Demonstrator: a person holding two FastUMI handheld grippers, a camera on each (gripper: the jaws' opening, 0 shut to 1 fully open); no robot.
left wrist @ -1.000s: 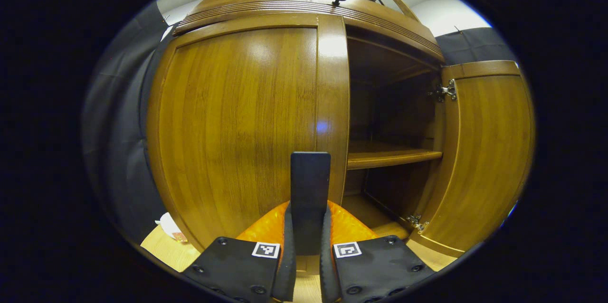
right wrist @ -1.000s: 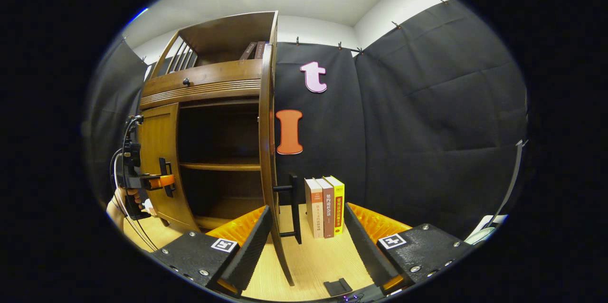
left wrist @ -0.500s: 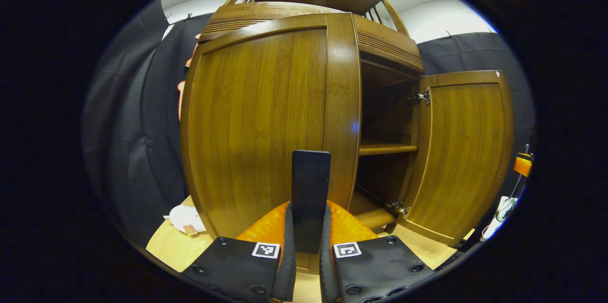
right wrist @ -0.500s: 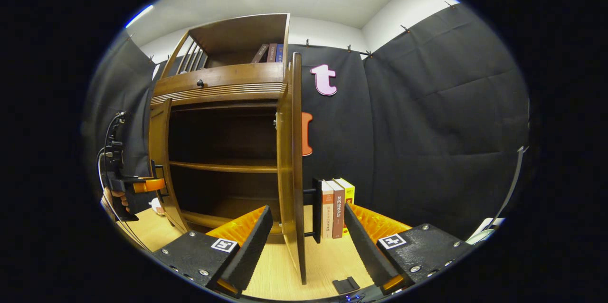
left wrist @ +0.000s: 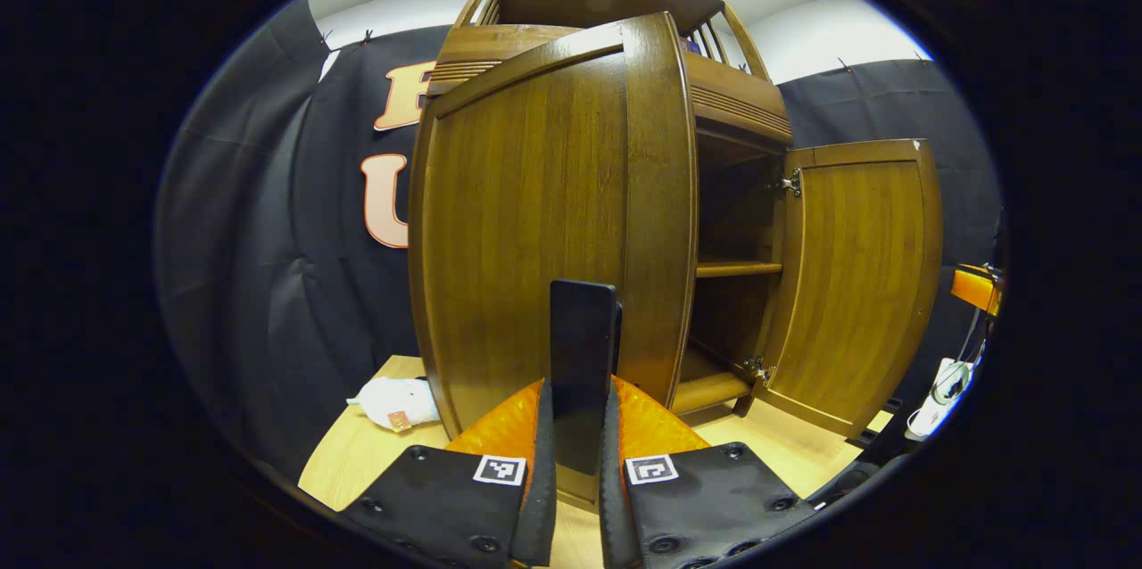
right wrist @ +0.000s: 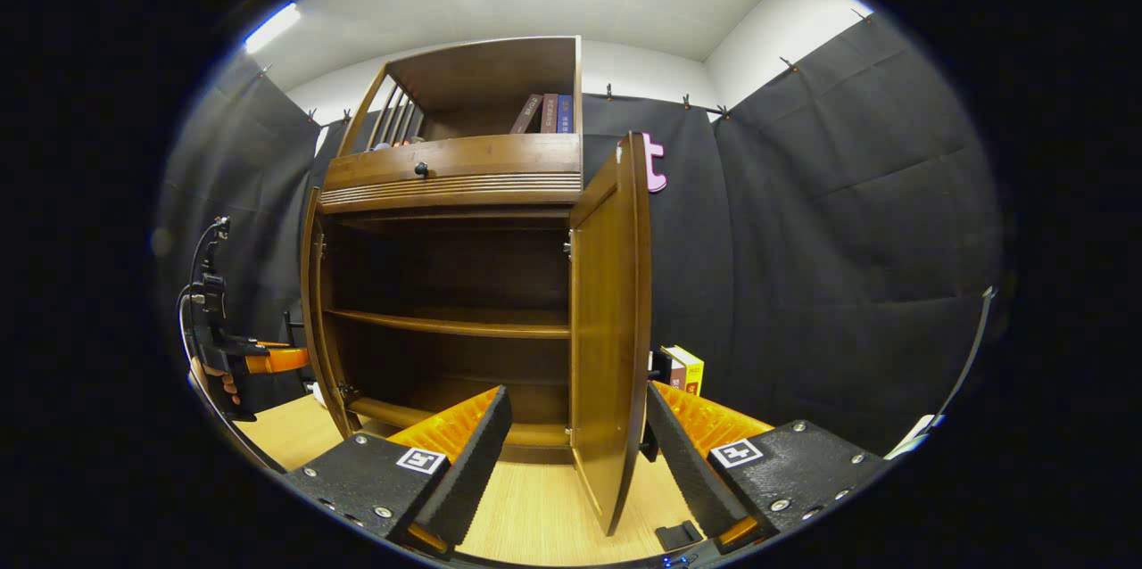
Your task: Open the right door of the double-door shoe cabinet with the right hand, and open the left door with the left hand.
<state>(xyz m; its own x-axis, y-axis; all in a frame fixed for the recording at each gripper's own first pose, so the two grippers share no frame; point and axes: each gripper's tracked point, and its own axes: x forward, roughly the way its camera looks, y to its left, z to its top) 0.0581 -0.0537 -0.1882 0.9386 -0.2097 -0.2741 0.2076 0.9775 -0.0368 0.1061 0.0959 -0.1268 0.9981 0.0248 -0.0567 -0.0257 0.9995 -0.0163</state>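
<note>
Left hand-held gripper [left wrist: 576,426] clamped on left door handle [left wrist: 582,355] | right hand-held gripper [right wrist: 571,444] apart, straddling right door [right wrist: 611,328] edge

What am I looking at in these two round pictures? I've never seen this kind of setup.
A person holds a two-finger gripper in each hand; each carries a forward-looking camera. In the left gripper view, the left gripper is shut on the left door's handle, with the left door swung out. In the right gripper view, the right gripper is open, the right door standing between its fingers, untouched. The cabinet stands on a wooden table, with books behind the door.
</note>
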